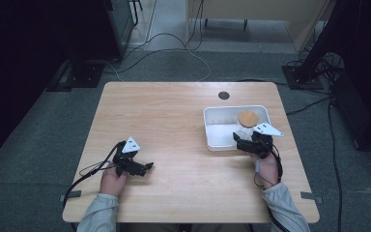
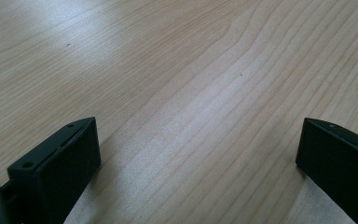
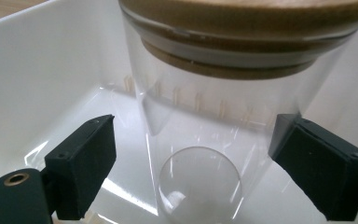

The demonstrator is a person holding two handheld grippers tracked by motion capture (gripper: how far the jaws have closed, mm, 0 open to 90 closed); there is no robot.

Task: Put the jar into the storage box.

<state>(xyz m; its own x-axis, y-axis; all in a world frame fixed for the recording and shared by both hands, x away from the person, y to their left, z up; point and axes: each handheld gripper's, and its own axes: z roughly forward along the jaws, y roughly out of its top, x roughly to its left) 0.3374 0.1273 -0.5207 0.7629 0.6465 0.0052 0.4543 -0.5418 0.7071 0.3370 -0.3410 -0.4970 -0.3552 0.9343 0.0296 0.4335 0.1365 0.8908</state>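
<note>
With my right gripper (image 3: pixel 193 158) spread clear of the glass jar (image 3: pixel 214 135) standing in the white bin (image 1: pixel 215 126), left gripper (image 2: pixel 198 158) gaping over bare table (image 2: pixel 168 70), I feared a careless withdrawal clipping and toppling it

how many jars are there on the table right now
1. The jar, clear glass with a wooden lid, stands in the white bin at the table's right, between the open right tongs. Nothing else in the bin looks like a jar.
</note>
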